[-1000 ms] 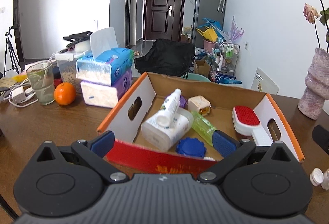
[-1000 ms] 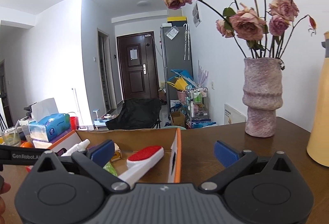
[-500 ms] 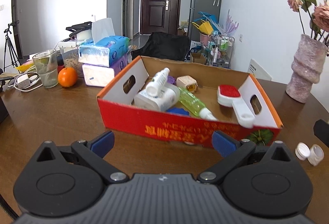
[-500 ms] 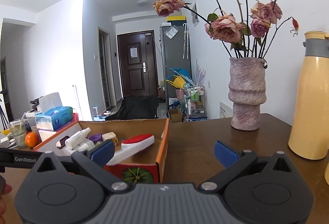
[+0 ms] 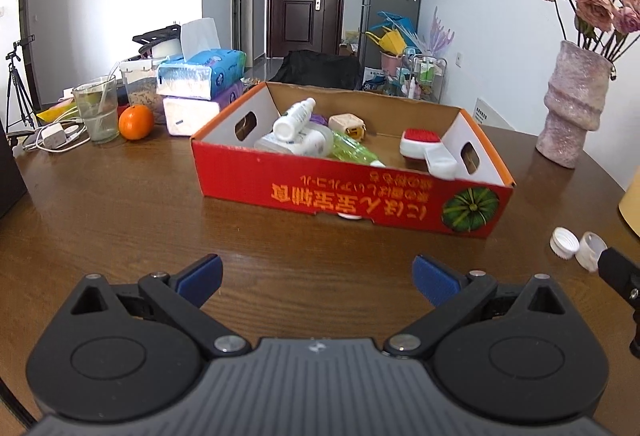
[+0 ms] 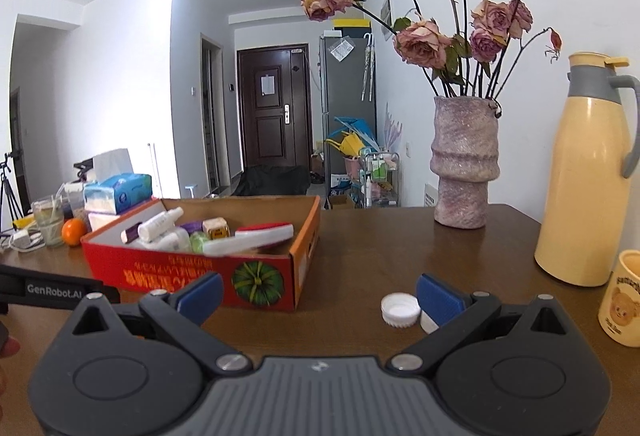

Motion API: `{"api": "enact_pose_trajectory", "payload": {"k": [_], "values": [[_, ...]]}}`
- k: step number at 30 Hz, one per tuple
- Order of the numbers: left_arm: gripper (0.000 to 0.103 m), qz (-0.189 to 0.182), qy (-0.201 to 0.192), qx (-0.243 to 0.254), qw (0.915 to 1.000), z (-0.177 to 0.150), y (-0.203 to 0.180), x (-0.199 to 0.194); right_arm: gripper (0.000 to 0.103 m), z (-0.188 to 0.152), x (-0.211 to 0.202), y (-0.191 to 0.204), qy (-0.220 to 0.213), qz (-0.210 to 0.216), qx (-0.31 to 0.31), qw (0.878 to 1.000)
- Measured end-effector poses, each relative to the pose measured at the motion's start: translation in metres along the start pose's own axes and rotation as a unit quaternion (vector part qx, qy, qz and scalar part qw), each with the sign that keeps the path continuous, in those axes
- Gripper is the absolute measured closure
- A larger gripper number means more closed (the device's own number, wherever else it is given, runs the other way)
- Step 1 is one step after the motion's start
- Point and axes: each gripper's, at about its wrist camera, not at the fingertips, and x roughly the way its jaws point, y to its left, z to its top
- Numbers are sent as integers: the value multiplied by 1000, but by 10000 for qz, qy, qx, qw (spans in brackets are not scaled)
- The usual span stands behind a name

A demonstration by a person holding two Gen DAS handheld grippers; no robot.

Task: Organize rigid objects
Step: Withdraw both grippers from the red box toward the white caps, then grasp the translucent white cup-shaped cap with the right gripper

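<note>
Both grippers hang over the brown desk (image 5: 120, 220) with jaws spread wide and nothing between them. Ahead of the left gripper (image 5: 316, 278) sits the red cardboard box (image 5: 348, 195), holding a white bottle (image 5: 294, 117), a green bottle (image 5: 354, 153) and a red-topped brush (image 5: 424, 147). Two white caps lie on the desk: one (image 6: 400, 310) just inside the right gripper's (image 6: 320, 296) right finger, the other (image 6: 427, 324) partly hidden behind that finger.
</note>
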Motion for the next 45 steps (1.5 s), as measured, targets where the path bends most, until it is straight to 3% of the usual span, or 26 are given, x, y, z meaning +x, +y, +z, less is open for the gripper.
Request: {"api": "enact_pose_trajectory", "payload": {"k": [16, 27, 31, 45], "values": [[0, -43, 181, 15, 9998, -16, -9, 0, 0, -20, -10, -33, 335, -349, -170, 9987], [0, -124, 331, 134, 9993, -19, -27, 13, 0, -22, 17, -79, 600, -737, -95, 9954], [0, -194, 379, 180, 9989, -19, -37, 17, 5, -21, 35, -90, 633, -866, -140, 9941], [0, -452, 508, 471, 9966, -17, -83, 38, 14, -22, 72, -109, 858, -877, -85, 9924]]}}
